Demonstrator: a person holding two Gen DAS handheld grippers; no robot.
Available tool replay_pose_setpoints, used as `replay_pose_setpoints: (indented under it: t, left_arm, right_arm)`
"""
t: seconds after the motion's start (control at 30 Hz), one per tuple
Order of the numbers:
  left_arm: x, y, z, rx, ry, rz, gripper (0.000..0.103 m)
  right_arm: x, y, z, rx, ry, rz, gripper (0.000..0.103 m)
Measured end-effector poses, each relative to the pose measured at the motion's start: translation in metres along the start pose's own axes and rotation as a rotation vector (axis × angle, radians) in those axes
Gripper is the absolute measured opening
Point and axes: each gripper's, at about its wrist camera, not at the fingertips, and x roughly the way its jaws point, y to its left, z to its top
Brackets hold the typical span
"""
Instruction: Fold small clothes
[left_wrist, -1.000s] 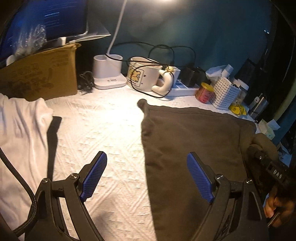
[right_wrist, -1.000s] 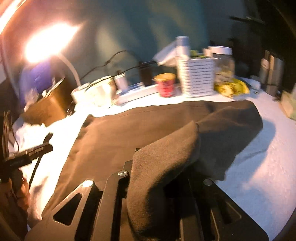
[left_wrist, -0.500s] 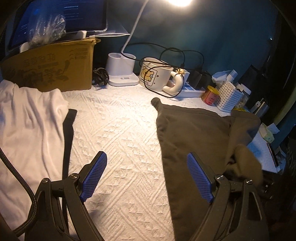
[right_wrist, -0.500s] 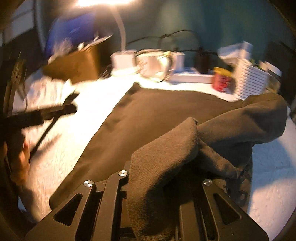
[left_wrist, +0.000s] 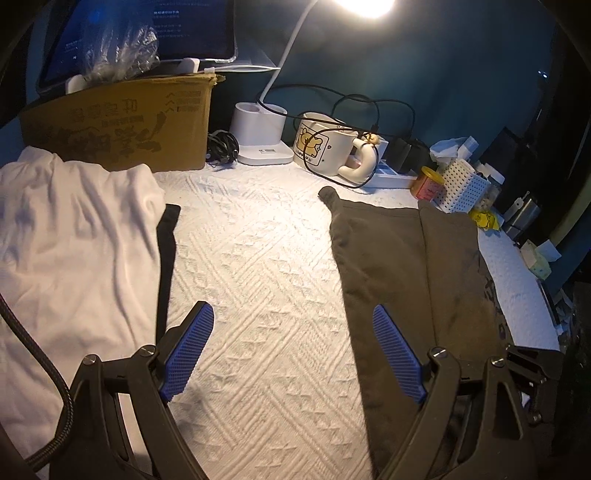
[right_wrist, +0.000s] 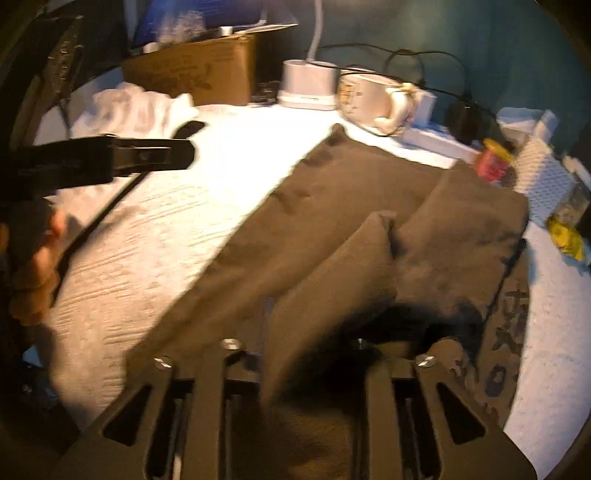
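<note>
1. Left wrist view: the left gripper (left_wrist: 291, 347) hangs with its blue ribbed pads (left_wrist: 188, 350) spread wide and nothing between them, over the white textured bedspread (left_wrist: 255, 266).
2. The dark brown folded garment (left_wrist: 391, 266) lies flat to its right, one side laid over the middle; a crumpled white garment (left_wrist: 74, 240) lies to the left.
3. At the back, a brown cardboard box (left_wrist: 122, 125) carries a crinkled clear plastic bag (left_wrist: 118, 51) (contents unreadable). A white lamp base with a cup (left_wrist: 258, 133), a cream cartoon mug (left_wrist: 325, 144) with a black cable across it, and a white perforated basket (left_wrist: 461, 184) line the wall.
4. Right wrist view (blurred): the right gripper (right_wrist: 314, 354) has just been opening, a fold of the brown garment (right_wrist: 332, 288) lying between its jaws; whether the pads press it cannot be told.
5. The person's left hand (right_wrist: 33, 273) shows at the left edge.
</note>
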Motion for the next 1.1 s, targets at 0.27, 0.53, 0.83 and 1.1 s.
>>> replay_pose_setpoints:
  t: [0.27, 0.53, 0.83, 1.1]
  left_arm:
    - [-0.014, -0.003, -0.001, 0.040, -0.012, 0.053, 0.088]
    - [-0.025, -0.028, 0.010, 0.103, -0.042, 0.074, 0.088]
    - [-0.011, -0.106, 0.020, 0.262, -0.047, 0.053, 0.088]
    - [0.012, -0.170, 0.039, 0.409, -0.026, 0.029, 0.088]
  right_arm:
    - [-0.020, 0.052, -0.008, -0.151, -0.026, 0.108, 0.058]
    - [-0.064, 0.028, -0.011, -0.068, -0.125, 0.122, 0.058]
    - [-0.086, -0.033, -0.030, 0.054, -0.175, 0.042, 0.058]
    - [-0.086, -0.111, -0.052, 0.210, -0.192, -0.022, 0.058]
